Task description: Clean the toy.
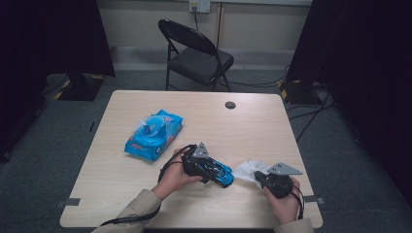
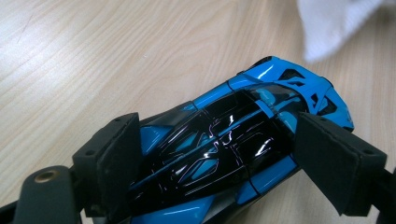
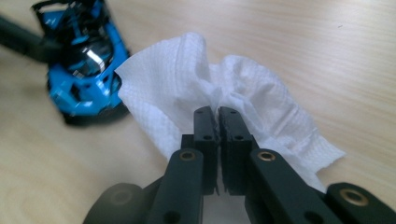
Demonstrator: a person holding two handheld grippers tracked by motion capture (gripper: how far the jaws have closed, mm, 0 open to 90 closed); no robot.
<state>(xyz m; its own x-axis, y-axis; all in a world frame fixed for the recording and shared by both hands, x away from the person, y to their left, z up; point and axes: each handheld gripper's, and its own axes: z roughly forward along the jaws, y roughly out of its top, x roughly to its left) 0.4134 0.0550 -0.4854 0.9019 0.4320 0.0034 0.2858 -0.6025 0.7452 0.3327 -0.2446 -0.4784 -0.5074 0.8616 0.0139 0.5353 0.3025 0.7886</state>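
Observation:
A blue and black toy car (image 1: 221,174) lies near the front middle of the wooden table (image 1: 257,131). My left gripper (image 1: 210,170) is shut on the toy car's sides. In the left gripper view both black pads (image 2: 116,154) press against the car body (image 2: 233,140), nose pointing away. My right gripper (image 1: 259,178) is shut on a crumpled white wipe (image 1: 248,170) just right of the car. In the right gripper view my right gripper (image 3: 215,112) has its jaws closed together on the wipe (image 3: 182,74), and the car (image 3: 86,70) sits blurred at the upper left.
A blue pack of wet wipes (image 1: 154,134) with its lid flipped up rests on the table's left middle. A round cable hole (image 1: 230,105) marks the far edge. A black folding chair (image 1: 197,53) stands behind the table, with cables on the floor at right.

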